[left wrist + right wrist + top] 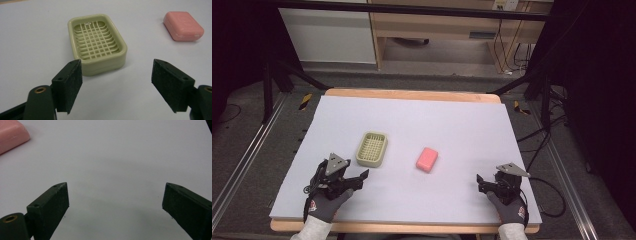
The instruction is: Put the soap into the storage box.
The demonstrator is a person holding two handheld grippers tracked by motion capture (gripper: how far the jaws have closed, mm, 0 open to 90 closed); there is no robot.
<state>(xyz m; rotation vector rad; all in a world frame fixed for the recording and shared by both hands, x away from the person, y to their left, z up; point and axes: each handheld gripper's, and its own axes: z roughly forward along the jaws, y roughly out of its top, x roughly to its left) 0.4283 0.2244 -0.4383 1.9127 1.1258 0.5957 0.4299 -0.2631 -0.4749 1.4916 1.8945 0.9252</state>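
Observation:
A pale green soap dish (372, 148) with a grid floor lies empty left of the table's middle; the left gripper view has the dish (96, 42) just beyond the jaws. To its right lies a pink soap bar (427, 159), flat on the sheet. The bar (183, 25) sits at the upper right of the left gripper view, and a corner of it (11, 135) at the upper left of the right gripper view. My left gripper (357, 179) rests open near the dish, holding nothing. My right gripper (484, 183) stands open at the front right, empty.
A light grey sheet (452, 125) covers the wooden table (412, 94). Beyond the far edge are a wooden cabinet (437, 25), black frame legs and cables on the floor. Bare sheet lies between the soap bar and my right gripper.

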